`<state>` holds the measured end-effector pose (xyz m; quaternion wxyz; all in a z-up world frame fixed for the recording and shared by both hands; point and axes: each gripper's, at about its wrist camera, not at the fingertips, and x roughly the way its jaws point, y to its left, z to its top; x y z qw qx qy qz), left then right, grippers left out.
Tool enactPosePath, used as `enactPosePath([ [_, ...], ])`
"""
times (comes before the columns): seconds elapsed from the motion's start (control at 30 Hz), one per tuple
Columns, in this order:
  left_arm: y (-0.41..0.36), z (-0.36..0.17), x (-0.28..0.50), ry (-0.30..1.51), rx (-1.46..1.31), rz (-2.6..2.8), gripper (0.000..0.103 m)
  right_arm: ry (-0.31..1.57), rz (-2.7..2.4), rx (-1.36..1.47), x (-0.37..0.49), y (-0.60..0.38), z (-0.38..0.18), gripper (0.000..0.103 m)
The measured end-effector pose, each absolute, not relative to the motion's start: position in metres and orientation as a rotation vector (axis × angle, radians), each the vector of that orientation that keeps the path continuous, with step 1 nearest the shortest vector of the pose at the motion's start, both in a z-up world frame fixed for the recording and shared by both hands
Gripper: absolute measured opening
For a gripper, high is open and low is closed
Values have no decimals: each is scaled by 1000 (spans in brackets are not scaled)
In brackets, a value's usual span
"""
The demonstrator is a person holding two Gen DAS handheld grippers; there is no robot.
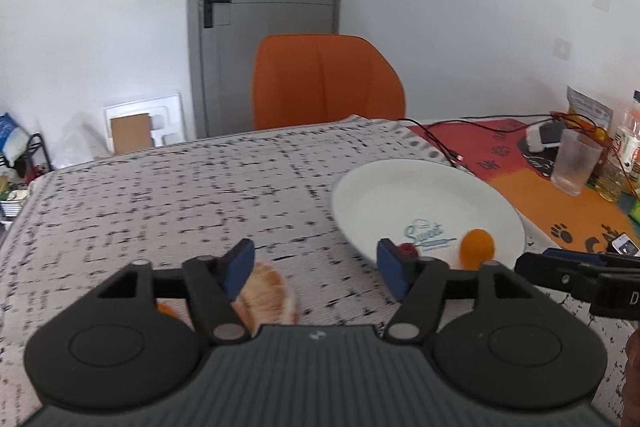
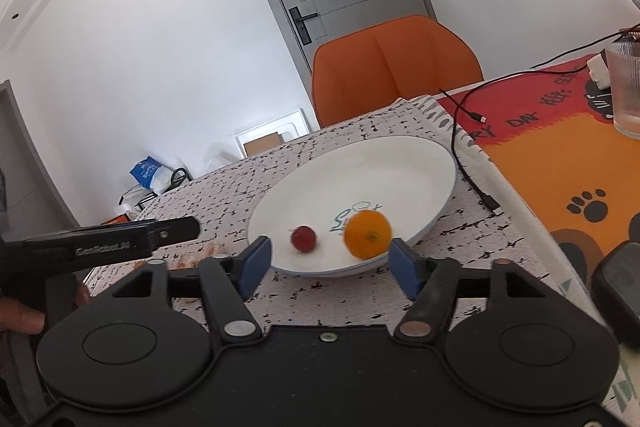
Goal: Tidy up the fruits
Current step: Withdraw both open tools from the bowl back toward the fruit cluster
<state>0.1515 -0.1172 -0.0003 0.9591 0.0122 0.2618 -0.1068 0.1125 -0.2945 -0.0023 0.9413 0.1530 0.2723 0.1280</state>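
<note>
A white plate [image 1: 400, 195] lies on the speckled tablecloth and holds a small orange [image 1: 477, 247] and a small red fruit [image 1: 408, 250]. The plate [image 2: 380, 167], orange [image 2: 367, 234] and red fruit [image 2: 304, 238] also show in the right wrist view. A peeled citrus piece [image 1: 268, 295] lies on the cloth by my left gripper's left finger. My left gripper [image 1: 316, 267] is open and empty above it. My right gripper [image 2: 330, 263] is open and empty at the plate's near rim. A small orange bit [image 1: 168, 311] is partly hidden under the left gripper.
An orange chair [image 1: 324, 87] stands behind the table. A black cable [image 2: 464, 147] runs beside the plate. A ribbed glass [image 1: 574, 163], bottles and a snack bag stand on the orange mat at right. A phone [image 1: 624, 247] lies near the right edge.
</note>
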Motion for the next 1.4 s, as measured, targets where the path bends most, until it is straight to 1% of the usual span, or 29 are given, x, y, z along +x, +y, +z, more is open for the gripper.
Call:
enactPosePath([
  [0.03, -113, 1, 148, 527, 17, -209, 74, 554, 262, 312, 112, -293, -2, 73],
  [0.07, -108, 3, 146, 525, 9, -201, 79, 553, 262, 312, 110, -291, 0, 74],
  [0.1, -103, 5, 143, 524, 2, -191, 82, 553, 262, 314, 110, -289, 1, 79],
  [0.13, -99, 6, 140, 523, -2, -180, 82, 551, 262, 317, 109, -288, 2, 84],
  [0.2, -91, 10, 134, 517, -10, -159, 84, 543, 260, 320, 107, -285, 5, 88],
  [0.3, -79, 13, 127, 513, -19, -140, 85, 538, 262, 317, 104, -280, 9, 92],
  [0.37, -73, 16, 123, 511, -23, -129, 86, 532, 266, 316, 102, -277, 12, 98],
  [0.4, -70, 17, 121, 507, -27, -123, 86, 523, 268, 315, 100, -276, 14, 102],
  [0.53, -57, 24, 112, 489, -48, -95, 87, 511, 270, 318, 98, -272, 19, 103],
  [0.67, -47, 30, 103, 472, -53, -72, 91, 519, 272, 334, 96, -269, 23, 103],
  [1.03, -20, 34, 80, 470, -86, -16, 94, 525, 293, 324, 90, -256, 27, 103],
  [1.4, 0, 21, 64, 465, -104, 3, 94, 553, 367, 290, 96, -230, 21, 103],
])
